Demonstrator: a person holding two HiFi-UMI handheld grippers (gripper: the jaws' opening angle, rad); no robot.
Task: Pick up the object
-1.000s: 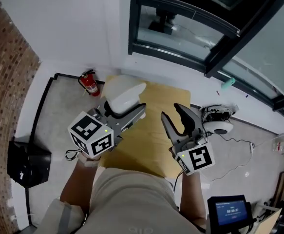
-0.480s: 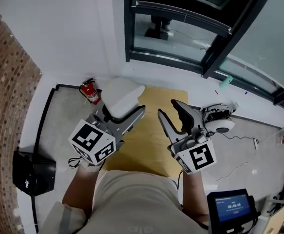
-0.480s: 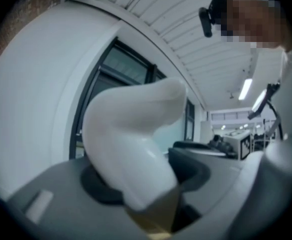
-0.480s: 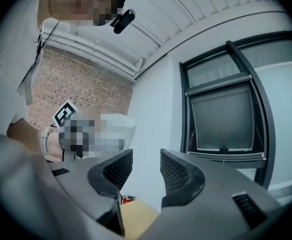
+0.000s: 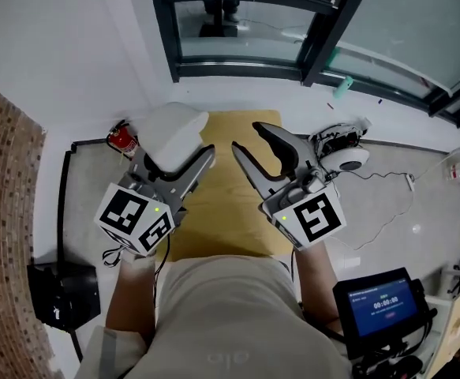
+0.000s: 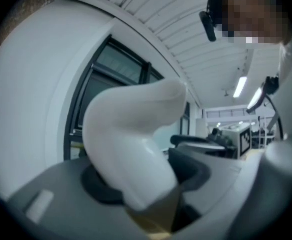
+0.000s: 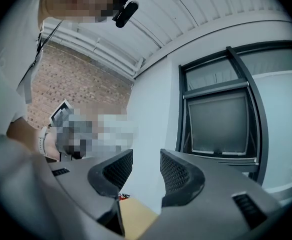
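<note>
The object is a white bent pipe piece (image 5: pixel 170 131), like an elbow fitting. My left gripper (image 5: pixel 178 160) is shut on it and holds it in the air over the yellow board (image 5: pixel 230 212). In the left gripper view the white pipe piece (image 6: pixel 130 139) fills the middle, its lower end pinched between the grey jaws of the left gripper (image 6: pixel 146 184). My right gripper (image 5: pixel 247 136) hangs beside it to the right, open, with nothing between its jaws. In the right gripper view the right gripper (image 7: pixel 140 171) shows a bare gap with ribbed pads (image 7: pixel 175 173) on either side.
A red fire extinguisher (image 5: pixel 121 138) stands by the wall at the left. At the right a white round device (image 5: pixel 342 155) with cables lies on the floor. A black box (image 5: pixel 64 294) sits at lower left, a lit screen (image 5: pixel 383 302) at lower right. A dark window frame (image 5: pixel 308 30) runs along the far wall.
Both grippers have risen and now sit higher in the head view. The white pipe piece stays in the left gripper. The head view has swung a little to the right.
</note>
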